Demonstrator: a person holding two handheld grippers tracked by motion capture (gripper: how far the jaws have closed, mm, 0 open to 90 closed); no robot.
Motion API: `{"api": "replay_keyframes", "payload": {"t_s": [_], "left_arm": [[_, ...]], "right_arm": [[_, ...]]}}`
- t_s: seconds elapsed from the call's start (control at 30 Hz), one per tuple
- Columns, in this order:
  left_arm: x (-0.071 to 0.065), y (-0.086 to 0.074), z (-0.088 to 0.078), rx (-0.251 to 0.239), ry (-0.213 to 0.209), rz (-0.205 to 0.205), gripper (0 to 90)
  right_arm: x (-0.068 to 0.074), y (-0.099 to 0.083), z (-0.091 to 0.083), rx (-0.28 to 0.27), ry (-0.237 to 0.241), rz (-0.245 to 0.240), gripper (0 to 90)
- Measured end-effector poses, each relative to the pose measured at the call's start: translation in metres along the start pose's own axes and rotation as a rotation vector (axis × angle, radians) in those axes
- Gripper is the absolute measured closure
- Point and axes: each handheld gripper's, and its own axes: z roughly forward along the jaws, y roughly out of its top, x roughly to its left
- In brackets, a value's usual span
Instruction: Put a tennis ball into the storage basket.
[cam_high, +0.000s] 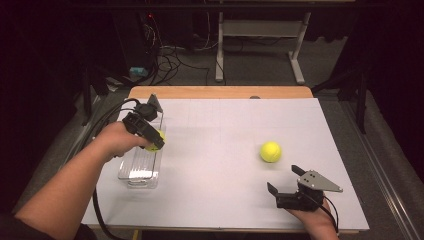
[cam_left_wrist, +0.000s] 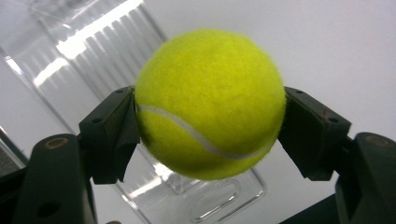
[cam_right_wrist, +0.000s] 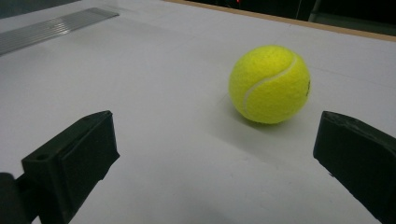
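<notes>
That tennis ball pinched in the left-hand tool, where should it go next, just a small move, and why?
Probably lower it a little and let go. The left gripper is shut on one tennis ball, and the clear plastic bin lies right beneath it, so the ball would likely drop inside. The right gripper sits open near the second ball, which rests on the table.

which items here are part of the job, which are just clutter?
In play:
- held tennis ball, clamped in the left gripper
- clear bin below it
- second tennis ball on the white table, ahead of the open right gripper

Clutter:
- cables on the floor
- desk frame behind
</notes>
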Motion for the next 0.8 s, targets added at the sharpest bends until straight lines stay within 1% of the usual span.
{"api": "replay_keyframes", "payload": {"t_s": [0.23, 0.37, 0.53, 0.57, 0.67, 0.73, 0.77, 0.8], "left_arm": [[0.023, -0.005, -0.001, 0.003, 0.015, -0.063, 26.4], [0.032, -0.008, -0.001, 0.005, 0.021, -0.088, 26.4], [0.04, -0.01, 0.0, 0.002, 0.025, -0.112, 26.4], [0.041, -0.009, 0.0, 0.009, 0.024, -0.113, 26.3], [0.043, -0.007, 0.003, 0.012, 0.03, -0.119, 26.3], [0.043, -0.005, 0.005, 0.003, 0.036, -0.126, 26.2], [0.044, -0.003, 0.006, 0.01, 0.034, -0.126, 26.2], [0.044, -0.001, 0.007, 0.003, 0.037, -0.129, 26.2]], "right_arm": [[0.0, 0.0, 0.001, 0.002, 0.002, -0.003, 0.0], [0.0, 0.0, 0.001, 0.004, 0.003, -0.004, 0.0], [0.0, 0.0, 0.001, 0.006, 0.002, -0.005, 0.0], [0.0, 0.0, 0.001, 0.005, 0.001, -0.005, 0.0], [0.0, 0.0, 0.001, 0.007, 0.001, -0.004, 0.0], [0.0, 0.0, 0.001, 0.007, 0.001, -0.003, 0.0], [0.0, 0.0, 0.001, 0.007, 0.002, -0.004, 0.0], [0.0, -0.001, 0.001, 0.008, 0.002, -0.003, 0.0]]}}
